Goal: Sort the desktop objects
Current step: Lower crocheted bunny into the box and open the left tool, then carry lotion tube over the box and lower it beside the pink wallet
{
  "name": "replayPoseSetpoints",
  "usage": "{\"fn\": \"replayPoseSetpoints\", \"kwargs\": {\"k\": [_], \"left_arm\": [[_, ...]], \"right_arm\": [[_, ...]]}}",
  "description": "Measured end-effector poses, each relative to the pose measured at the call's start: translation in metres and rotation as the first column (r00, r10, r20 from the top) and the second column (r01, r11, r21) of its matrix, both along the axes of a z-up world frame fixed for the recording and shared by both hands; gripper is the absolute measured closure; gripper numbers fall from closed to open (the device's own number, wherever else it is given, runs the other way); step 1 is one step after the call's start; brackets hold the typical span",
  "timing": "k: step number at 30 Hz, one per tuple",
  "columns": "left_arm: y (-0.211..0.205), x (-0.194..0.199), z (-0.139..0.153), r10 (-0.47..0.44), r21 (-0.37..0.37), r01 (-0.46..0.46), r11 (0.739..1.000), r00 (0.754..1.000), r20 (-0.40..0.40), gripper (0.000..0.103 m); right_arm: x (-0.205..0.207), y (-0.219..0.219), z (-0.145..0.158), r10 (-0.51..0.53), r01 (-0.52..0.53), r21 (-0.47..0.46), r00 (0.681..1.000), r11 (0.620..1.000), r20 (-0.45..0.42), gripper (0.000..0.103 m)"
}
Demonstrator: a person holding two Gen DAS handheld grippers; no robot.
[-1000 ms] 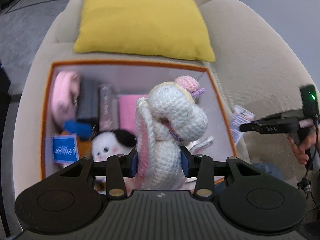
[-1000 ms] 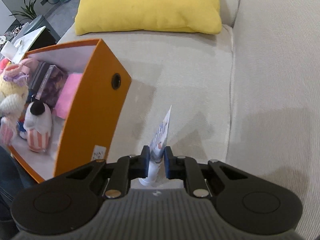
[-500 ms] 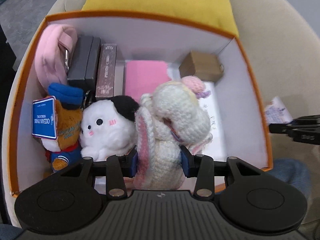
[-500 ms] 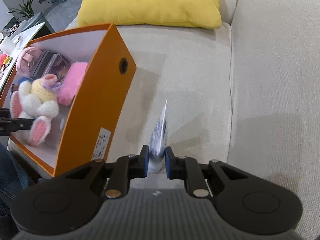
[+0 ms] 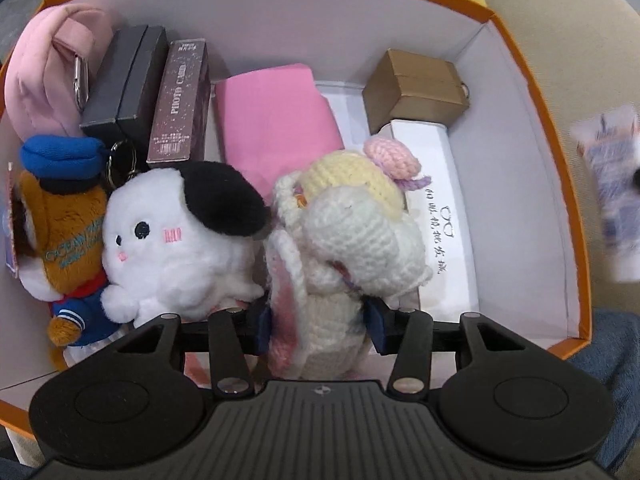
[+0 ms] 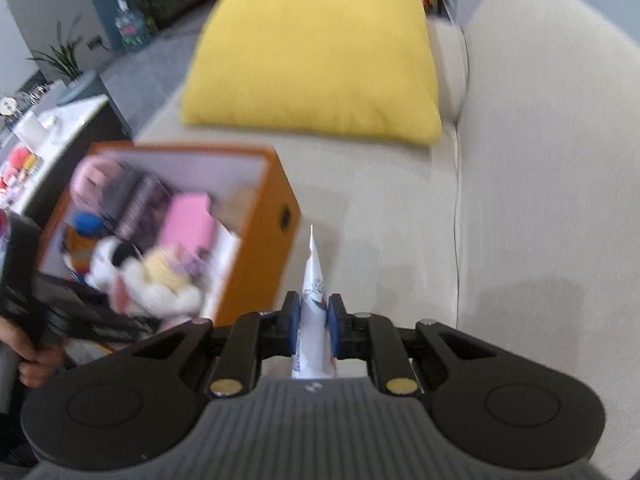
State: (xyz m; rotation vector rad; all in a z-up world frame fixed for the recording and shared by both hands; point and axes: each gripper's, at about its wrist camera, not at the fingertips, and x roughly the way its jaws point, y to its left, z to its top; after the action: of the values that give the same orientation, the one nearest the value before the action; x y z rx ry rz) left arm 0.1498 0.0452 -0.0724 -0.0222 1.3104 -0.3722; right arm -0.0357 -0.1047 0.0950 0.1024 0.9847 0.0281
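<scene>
My left gripper (image 5: 318, 326) is shut on a white crocheted bunny (image 5: 348, 240) with a yellow hat and holds it low inside the orange box (image 5: 576, 216), beside a white plush dog (image 5: 176, 240). The bunny also shows blurred in the right wrist view (image 6: 160, 280). My right gripper (image 6: 314, 326) is shut on a white printed tube (image 6: 314, 300), held up over the sofa just right of the box (image 6: 256, 264). The tube shows blurred at the right of the left wrist view (image 5: 612, 188).
The box holds a brown plush with a blue cap (image 5: 60, 224), a pink pouch (image 5: 44, 84), dark boxes (image 5: 128, 84), a pink cloth (image 5: 276, 120), a brown carton (image 5: 416, 88) and a white case (image 5: 440, 208). A yellow cushion (image 6: 316, 56) lies behind on the beige sofa (image 6: 540, 160).
My left gripper has lowered the bunny from above the box down into it beside the plush dog. My right gripper has lifted and moved with the tube; its view is blurred.
</scene>
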Motion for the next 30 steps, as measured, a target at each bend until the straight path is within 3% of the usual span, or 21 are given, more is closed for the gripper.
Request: {"fn": "replayPoseSetpoints", "kwargs": {"k": [5,9,11,14,17,20,30], "left_arm": [[0.015,-0.007,0.020,0.000,-0.047,0.001,0.999,1.000,0.020,0.045],[0.026,-0.011,0.042,0.015,-0.078,-0.008,0.997,0.995,0.097,0.045],[0.027,-0.010,0.047,0.002,-0.082,0.010,0.997,0.990,0.138,0.045],[0.014,-0.001,0.042,-0.017,-0.128,0.034,0.991,0.991,0.132,0.047],[0.008,0.000,0.031,-0.030,-0.093,0.041,0.995,0.993,0.118,0.062],[0.019,-0.004,0.024,-0.030,-0.129,0.041,0.991,0.996,0.089,0.067],[0.039,-0.001,0.019,-0.013,-0.195,0.021,0.980,0.999,0.043,0.067]], "right_arm": [[0.006,0.023,0.037,0.071,-0.073,0.016,0.994,0.997,0.088,0.088],[0.025,0.050,0.044,0.138,-0.144,0.048,0.985,0.988,0.103,0.088],[0.037,0.065,0.039,0.162,-0.166,0.028,0.982,0.986,0.101,0.088],[0.058,0.084,0.024,0.178,-0.179,0.002,0.979,0.984,0.096,0.088],[0.080,0.098,0.006,0.177,-0.176,-0.016,0.981,0.984,0.080,0.088],[0.100,0.105,-0.012,0.170,-0.170,-0.004,0.984,0.985,0.056,0.088],[0.128,0.122,-0.054,0.173,-0.174,-0.074,0.985,0.982,-0.025,0.087]]}}
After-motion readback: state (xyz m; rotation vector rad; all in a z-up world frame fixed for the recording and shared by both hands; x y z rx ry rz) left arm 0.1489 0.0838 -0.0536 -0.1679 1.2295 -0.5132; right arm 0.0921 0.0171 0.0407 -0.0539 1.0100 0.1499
